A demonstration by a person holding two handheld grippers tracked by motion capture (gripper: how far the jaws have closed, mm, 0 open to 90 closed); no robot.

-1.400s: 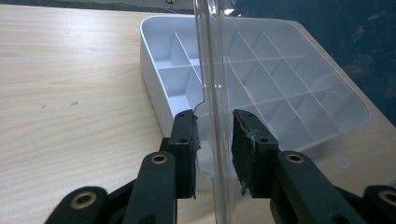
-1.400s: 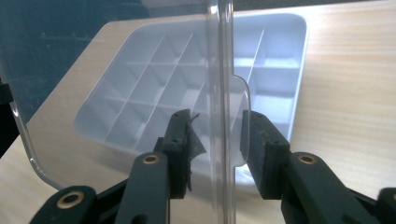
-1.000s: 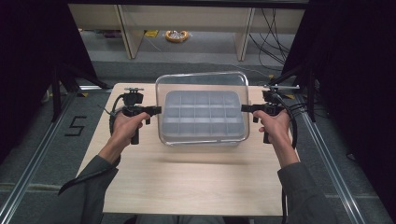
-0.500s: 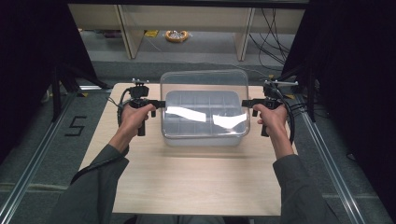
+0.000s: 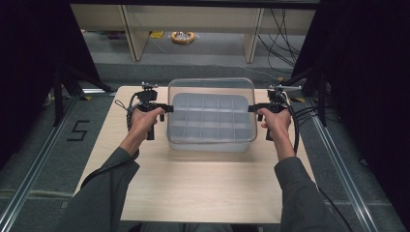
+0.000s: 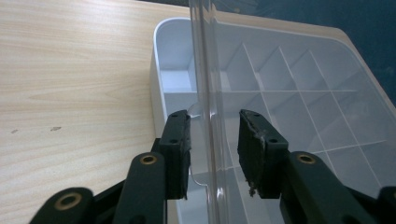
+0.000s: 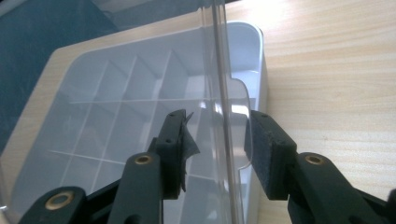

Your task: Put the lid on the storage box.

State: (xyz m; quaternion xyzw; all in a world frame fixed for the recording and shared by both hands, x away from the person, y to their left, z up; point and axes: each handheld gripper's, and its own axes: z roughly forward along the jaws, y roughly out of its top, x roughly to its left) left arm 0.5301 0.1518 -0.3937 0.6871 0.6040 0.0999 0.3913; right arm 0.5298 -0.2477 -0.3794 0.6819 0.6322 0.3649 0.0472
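Clear plastic lid (image 5: 211, 96) edges stand between both grippers' fingers above a white divided box (image 5: 211, 126); left gripper (image 6: 212, 140) and right gripper (image 7: 215, 142) have just been opening, pads apart from it.

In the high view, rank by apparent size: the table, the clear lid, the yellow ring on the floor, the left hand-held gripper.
1. table
2. clear lid
3. left hand-held gripper
4. yellow ring, which lies farther from the camera, so its last place is unsure.

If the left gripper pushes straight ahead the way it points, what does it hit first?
Probably the clear lid's rim, already between the left gripper's open jaws; beyond that, the white compartment tray. Depth is hard to judge.
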